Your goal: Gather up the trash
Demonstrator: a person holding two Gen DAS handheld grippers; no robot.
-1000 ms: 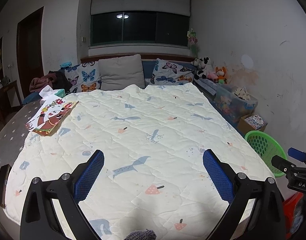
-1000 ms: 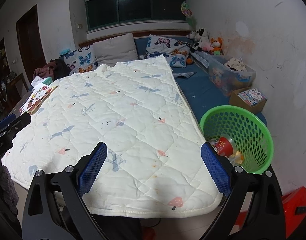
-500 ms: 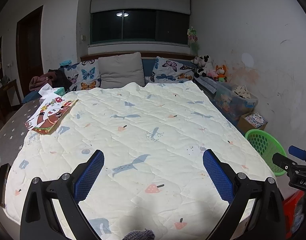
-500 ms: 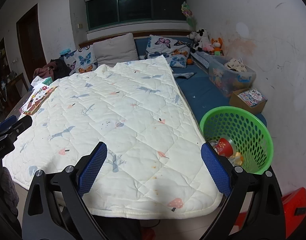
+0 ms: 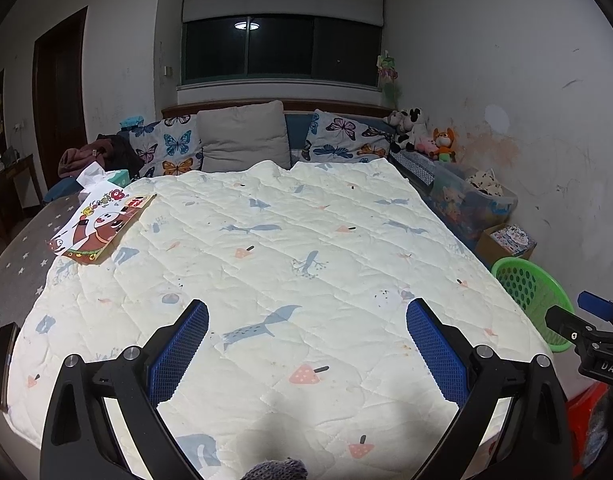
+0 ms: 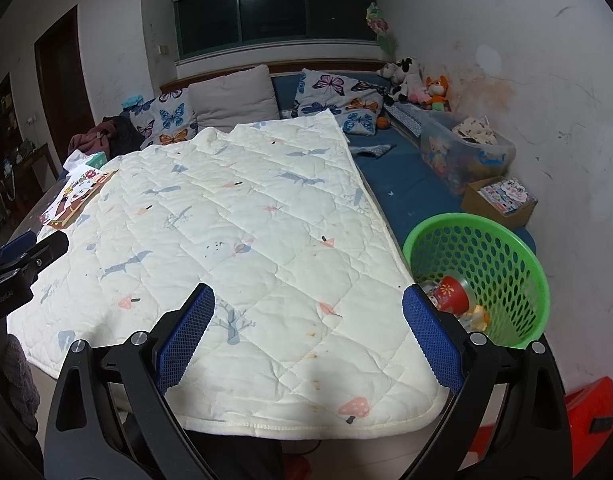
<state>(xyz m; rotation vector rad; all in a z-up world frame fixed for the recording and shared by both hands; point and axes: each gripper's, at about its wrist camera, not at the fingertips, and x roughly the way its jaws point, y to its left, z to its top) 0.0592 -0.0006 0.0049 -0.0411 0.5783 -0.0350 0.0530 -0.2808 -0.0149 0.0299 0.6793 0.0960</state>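
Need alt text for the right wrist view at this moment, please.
The open right gripper hangs empty over the near end of a cream quilt spread on a bed. To its right a green basket holds a red cup and other trash. The left gripper shows at the left edge.

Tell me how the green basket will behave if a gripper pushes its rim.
The green basket looks like thin perforated plastic, so probably light and apt to slide or tip. It sits on soft blue bedding, likely unsteady. The red cup inside might roll.
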